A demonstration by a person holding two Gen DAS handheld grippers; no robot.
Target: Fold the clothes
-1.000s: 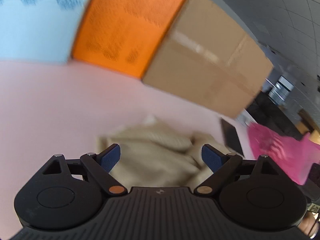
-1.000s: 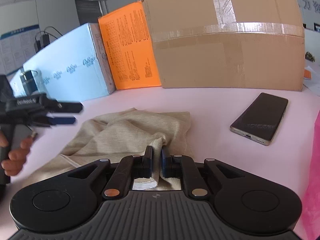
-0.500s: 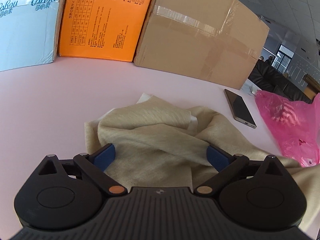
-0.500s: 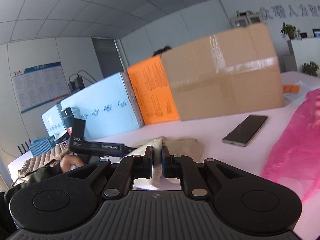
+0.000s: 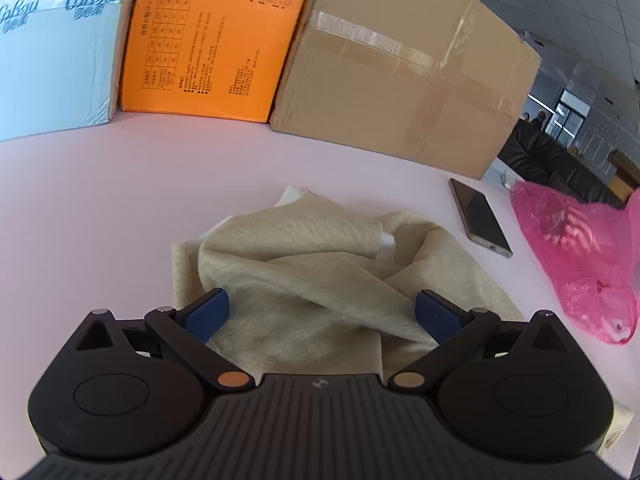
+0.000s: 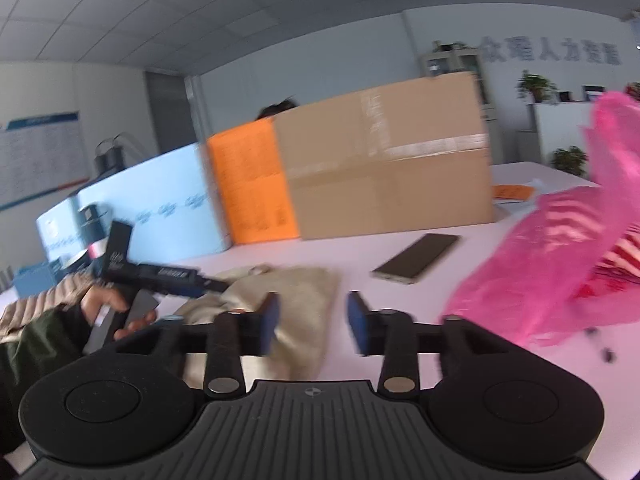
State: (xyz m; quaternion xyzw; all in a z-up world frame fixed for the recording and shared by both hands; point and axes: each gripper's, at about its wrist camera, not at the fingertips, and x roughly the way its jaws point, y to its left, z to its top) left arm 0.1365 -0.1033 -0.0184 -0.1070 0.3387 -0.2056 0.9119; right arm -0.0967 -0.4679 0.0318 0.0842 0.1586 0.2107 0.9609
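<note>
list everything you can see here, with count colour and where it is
garment: 1, beige, crumpled on the table, near centre
table: 1, pale pink, under everything
phone: 1, dark screen, flat on the table right of the garment
plastic bag: 1, pink, right of the phone
cardboard box: 1, brown, taped, at the back
orange box: 1, back, left of the cardboard box
light blue box: 1, back left
left gripper: black with blue pads, jaws open over the garment
right gripper: black with blue pads, jaws open
hand: 1, holding the left gripper
</note>
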